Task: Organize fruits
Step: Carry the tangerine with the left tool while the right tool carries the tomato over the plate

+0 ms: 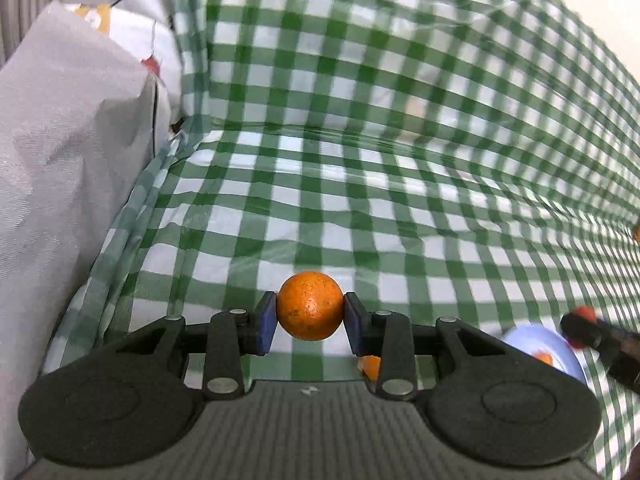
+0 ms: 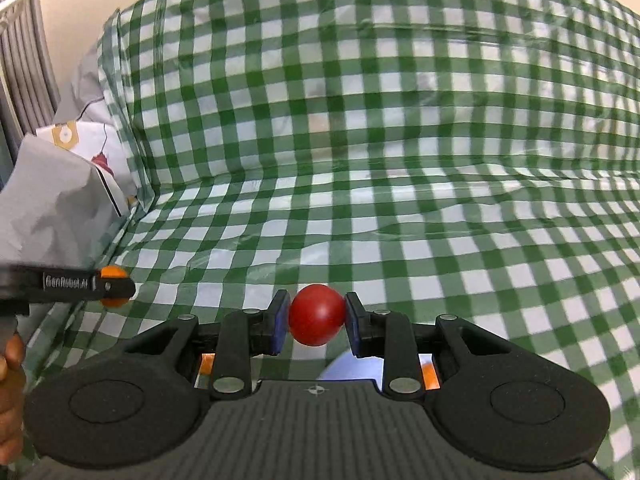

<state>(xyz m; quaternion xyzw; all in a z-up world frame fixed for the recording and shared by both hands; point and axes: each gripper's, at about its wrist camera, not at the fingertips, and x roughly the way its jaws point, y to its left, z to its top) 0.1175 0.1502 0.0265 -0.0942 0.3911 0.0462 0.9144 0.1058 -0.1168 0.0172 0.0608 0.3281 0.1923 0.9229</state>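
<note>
My left gripper (image 1: 310, 322) is shut on a speckled orange fruit (image 1: 310, 305) and holds it above the green checked cloth (image 1: 360, 208). My right gripper (image 2: 317, 320) is shut on a round red fruit (image 2: 317, 313) above the same cloth (image 2: 400, 220). In the left wrist view the right gripper (image 1: 600, 340) shows at the right edge with red fruit (image 1: 586, 313) at its tip, over a pale blue plate (image 1: 560, 356) holding an orange piece (image 1: 545, 358). In the right wrist view the left gripper (image 2: 72, 282) shows at the left with orange fruit (image 2: 114, 272).
A grey crumpled bag or cloth (image 1: 60, 160) stands at the left edge. The checked cloth rises over a bulky back wall (image 2: 360, 80). An orange piece (image 1: 370, 366) lies under my left fingers. Another orange thing (image 1: 636, 234) is at the far right. A pale blue plate (image 2: 352, 366) lies below my right gripper.
</note>
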